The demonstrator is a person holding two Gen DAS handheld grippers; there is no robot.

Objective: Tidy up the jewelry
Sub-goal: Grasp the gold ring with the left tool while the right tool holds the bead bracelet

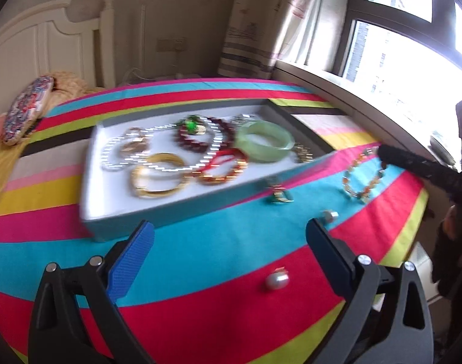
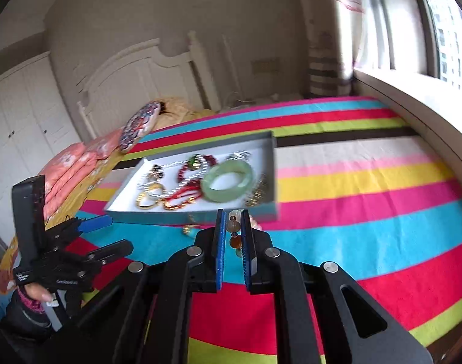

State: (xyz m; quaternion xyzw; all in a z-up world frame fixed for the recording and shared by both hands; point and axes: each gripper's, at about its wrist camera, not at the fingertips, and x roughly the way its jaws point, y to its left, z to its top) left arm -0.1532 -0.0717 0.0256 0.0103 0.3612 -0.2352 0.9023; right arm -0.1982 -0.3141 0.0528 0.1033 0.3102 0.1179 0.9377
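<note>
Left gripper (image 1: 229, 232): jaws stand wide with nothing between them, hovering over the striped bedspread (image 1: 200, 248) just in front of the tray's near wall.

Right gripper (image 2: 233, 233): jaws drawn narrow, pinching the beaded bracelet (image 2: 234, 227) (amber, orange and pale beads show between the blue pads), held just short of the tray's near right corner.

Tray (image 1: 115, 221): grey box with a white floor, lying on the bedspread. From left to right it holds a pearl strand (image 1: 115, 154), a gold bangle (image 1: 158, 179), dark red beads (image 1: 197, 141), a red and gold bracelet (image 1: 223, 166) and a jade bangle (image 1: 264, 141).

Loose pieces still outside: a pearl earring (image 1: 276, 280) near the left gripper's tips, a small silver stud (image 1: 329, 215) further right, and a gold ring (image 1: 279, 195) just beside the tray wall.

Stage, as I judge it: bracelet in transit to the tray, three small pieces still to collect.

Risk one: the grip catches only a few beads (the rest of the loop dangles), so the hanging part could snag on the tray wall and pull free.

Risk two: dropped on the crowded right end, it may tangle with the jade bangle.

Risk three: the earring looks round and smooth, so closing pads may squirt it across the soft cloth.
</note>
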